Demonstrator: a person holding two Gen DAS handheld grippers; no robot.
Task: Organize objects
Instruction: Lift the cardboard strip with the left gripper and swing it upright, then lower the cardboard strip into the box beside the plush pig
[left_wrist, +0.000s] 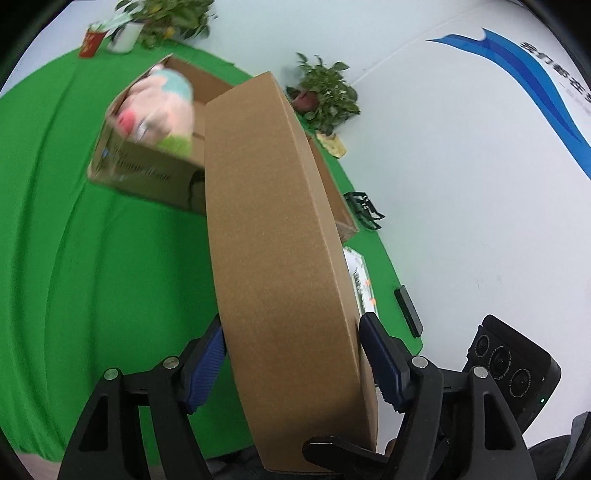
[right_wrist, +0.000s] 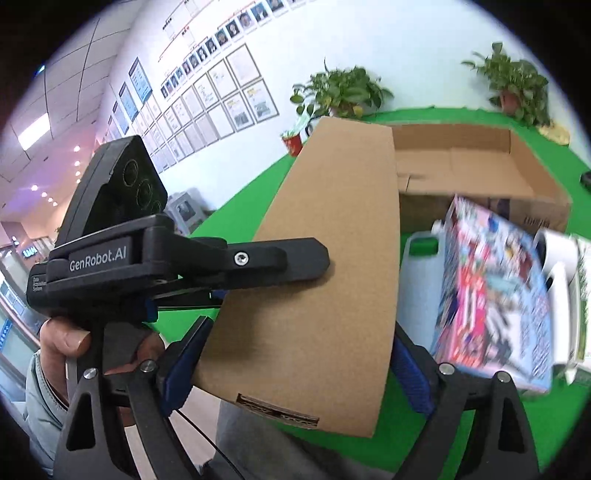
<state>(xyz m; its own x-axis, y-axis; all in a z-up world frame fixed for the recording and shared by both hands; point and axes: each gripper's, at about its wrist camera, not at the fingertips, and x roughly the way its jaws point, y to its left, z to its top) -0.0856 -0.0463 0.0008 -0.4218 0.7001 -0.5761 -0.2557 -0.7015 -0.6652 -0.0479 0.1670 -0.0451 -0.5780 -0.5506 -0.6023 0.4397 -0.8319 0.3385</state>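
Cardboard flap (left_wrist: 280, 258) blocks open box (left_wrist: 147, 173).

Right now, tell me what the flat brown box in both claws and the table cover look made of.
The flat brown box looks like corrugated cardboard, matte kraft brown: fluted layers show at its cut lower edge. The table cover looks like green fabric, matte, with soft folds and creases.

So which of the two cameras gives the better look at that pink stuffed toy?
The left wrist view. There the stuffed toy sits in an open cardboard box, blurred but recognisable. In the right wrist view I cannot find the toy; a large cardboard panel fills the middle.
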